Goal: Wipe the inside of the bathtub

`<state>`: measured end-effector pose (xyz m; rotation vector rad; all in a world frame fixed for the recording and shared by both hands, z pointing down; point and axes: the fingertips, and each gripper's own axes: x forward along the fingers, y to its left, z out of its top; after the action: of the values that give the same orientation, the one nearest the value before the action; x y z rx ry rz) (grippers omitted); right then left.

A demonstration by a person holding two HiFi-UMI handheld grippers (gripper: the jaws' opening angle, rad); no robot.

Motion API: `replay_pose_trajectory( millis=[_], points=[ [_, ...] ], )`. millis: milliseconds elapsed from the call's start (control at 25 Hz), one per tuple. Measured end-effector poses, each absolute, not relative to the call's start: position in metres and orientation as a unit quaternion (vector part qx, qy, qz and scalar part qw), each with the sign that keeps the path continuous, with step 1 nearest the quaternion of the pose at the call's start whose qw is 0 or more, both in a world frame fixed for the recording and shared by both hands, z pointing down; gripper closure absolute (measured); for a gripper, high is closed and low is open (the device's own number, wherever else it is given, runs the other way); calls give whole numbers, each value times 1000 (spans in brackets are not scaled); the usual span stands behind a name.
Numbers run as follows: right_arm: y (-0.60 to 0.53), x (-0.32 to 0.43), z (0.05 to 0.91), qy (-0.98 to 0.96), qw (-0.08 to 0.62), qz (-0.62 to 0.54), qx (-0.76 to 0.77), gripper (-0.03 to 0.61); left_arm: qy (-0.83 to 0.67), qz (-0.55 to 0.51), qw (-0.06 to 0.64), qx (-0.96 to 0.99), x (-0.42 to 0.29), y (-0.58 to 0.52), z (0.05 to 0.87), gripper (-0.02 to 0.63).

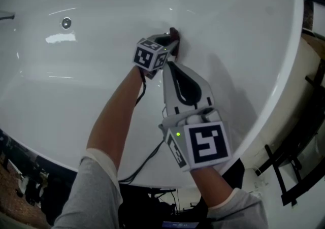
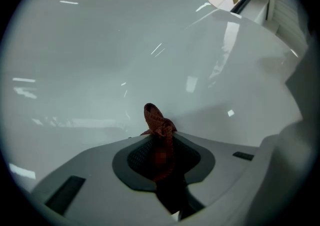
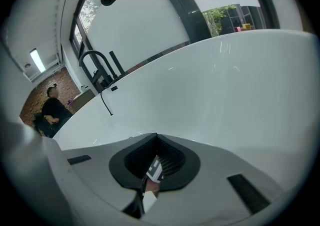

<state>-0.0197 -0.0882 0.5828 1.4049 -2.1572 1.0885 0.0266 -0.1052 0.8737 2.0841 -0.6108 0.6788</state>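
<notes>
While left gripper pinches red cloth, bathtub wall lies just ahead of jaws; right gripper closed, empty, farther back.

Your bathtub is glossy white all over. The cloth is a rust-red weave. Your left gripper and right gripper are pale grey with dark grey ribbed pads. Their cubes carry black-and-white square markers. Your sleeves are grey with cream cuffs.
</notes>
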Motion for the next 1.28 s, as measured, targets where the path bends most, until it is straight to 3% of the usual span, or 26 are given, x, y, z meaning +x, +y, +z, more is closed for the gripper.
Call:
replay_pose_trajectory(
  millis=[120, 280, 720, 1080, 1280],
  points=[
    [-92, -22, 584, -763, 169, 383, 493, 569, -265, 277, 427, 819, 20, -100, 888, 529],
    [-94, -19, 587, -760, 160, 386, 498, 569, -282, 339, 387, 810, 18, -128, 907, 529],
    [-97, -13, 595, -756, 165, 393, 496, 569, -293, 387, 295, 823, 20, -201, 913, 528],
    [-100, -16, 583, -760, 153, 396, 492, 569, -310, 422, 334, 784, -42, -129, 927, 528],
    [-101, -16, 585, -760, 153, 396, 493, 569, -345, 387, 360, 776, -41, -167, 926, 528]
  ],
)
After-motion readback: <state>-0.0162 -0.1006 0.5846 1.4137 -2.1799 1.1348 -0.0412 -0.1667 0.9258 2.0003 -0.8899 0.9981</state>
